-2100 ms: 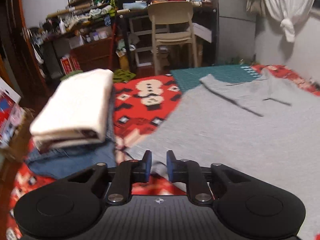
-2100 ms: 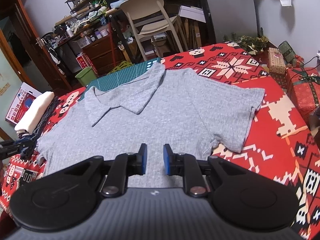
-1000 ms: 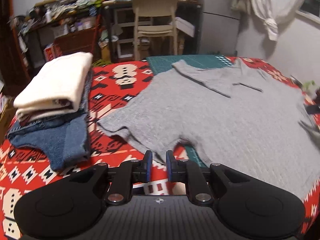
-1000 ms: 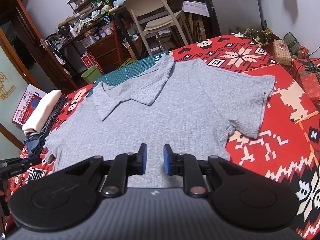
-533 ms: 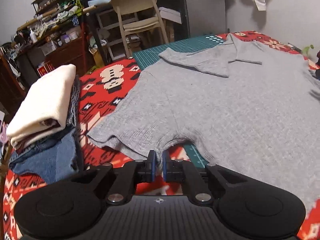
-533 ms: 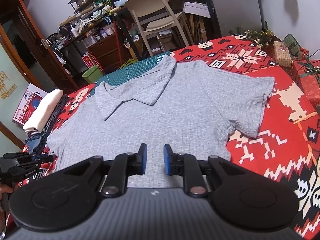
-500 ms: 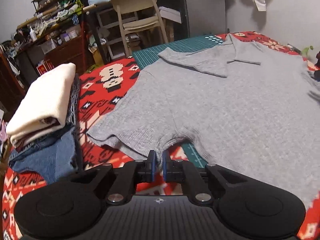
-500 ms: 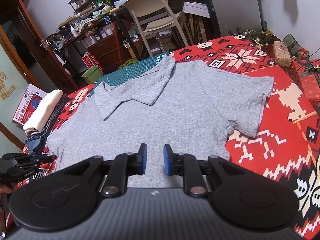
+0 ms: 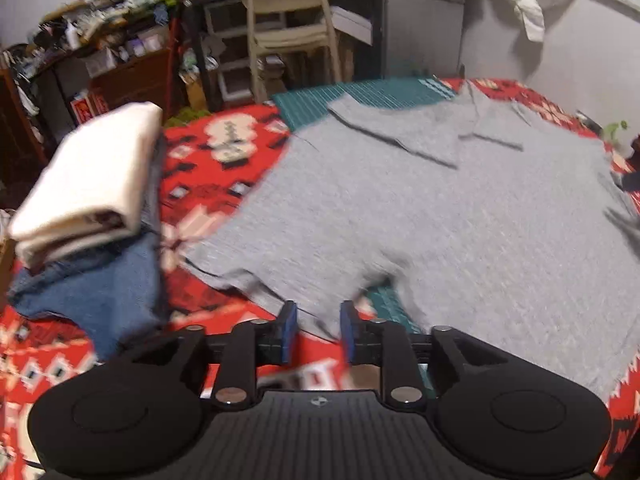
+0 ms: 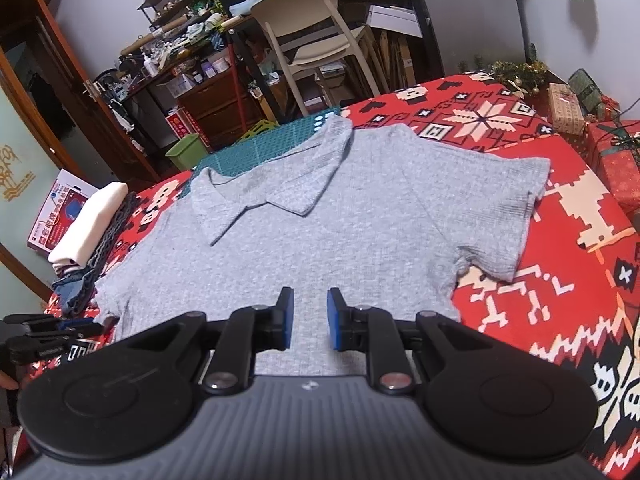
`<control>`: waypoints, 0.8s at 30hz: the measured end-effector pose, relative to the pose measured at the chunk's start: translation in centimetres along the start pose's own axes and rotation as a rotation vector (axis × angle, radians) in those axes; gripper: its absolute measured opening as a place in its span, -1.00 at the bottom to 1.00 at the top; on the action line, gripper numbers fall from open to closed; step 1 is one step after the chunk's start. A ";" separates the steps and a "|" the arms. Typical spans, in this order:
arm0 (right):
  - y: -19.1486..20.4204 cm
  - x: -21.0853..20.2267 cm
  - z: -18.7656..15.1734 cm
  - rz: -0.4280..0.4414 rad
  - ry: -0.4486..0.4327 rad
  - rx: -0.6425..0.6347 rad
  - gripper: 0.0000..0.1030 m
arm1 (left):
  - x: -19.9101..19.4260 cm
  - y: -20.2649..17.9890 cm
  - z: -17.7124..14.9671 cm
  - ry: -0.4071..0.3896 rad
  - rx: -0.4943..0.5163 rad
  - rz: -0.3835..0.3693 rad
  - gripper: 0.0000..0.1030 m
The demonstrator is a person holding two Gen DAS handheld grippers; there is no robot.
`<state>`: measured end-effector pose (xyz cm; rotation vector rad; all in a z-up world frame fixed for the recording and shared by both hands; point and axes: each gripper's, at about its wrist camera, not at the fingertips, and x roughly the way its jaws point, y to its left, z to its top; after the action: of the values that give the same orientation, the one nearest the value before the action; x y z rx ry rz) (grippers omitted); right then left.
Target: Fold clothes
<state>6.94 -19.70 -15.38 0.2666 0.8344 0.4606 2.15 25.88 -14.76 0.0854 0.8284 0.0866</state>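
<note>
A grey collared shirt [image 9: 440,220] lies spread flat, front up, on a red patterned cloth [image 9: 208,168]. My left gripper [image 9: 318,332] is open at the shirt's left sleeve, whose hem reaches between the blue pads; the view is motion-blurred. In the right wrist view, the shirt [image 10: 340,220] fills the middle, collar at the far side. My right gripper [image 10: 310,320] stands open over the shirt's lower body with nothing between its fingers. The left gripper [image 10: 52,332] shows at the lower left, by the sleeve.
A folded white garment on folded jeans [image 9: 88,184] sits at the left, the same stack [image 10: 88,224] beside the sleeve. A green cutting mat [image 9: 360,96] lies under the collar. A chair [image 10: 316,28] and cluttered shelves stand behind. Wrapped gift boxes [image 10: 616,160] line the right edge.
My left gripper's fingers have spread from nearly shut to open, and its view has shifted with blur. The right gripper and the shirt have hardly moved.
</note>
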 end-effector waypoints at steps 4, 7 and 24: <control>-0.5 0.2 0.0 -0.003 0.007 0.011 -0.61 | -0.1 1.6 0.8 -0.009 -0.031 0.005 -0.50; -0.5 0.4 0.2 -0.002 0.003 0.012 -0.61 | 0.8 2.8 1.9 -0.013 -0.020 0.042 -0.46; -0.9 1.1 0.5 -0.021 0.008 0.020 -0.61 | 6.3 5.1 3.5 0.107 0.030 0.088 -0.91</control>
<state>8.21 -19.93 -16.13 0.2741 0.8490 0.4341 8.75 31.46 -16.42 0.1466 0.9334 0.1628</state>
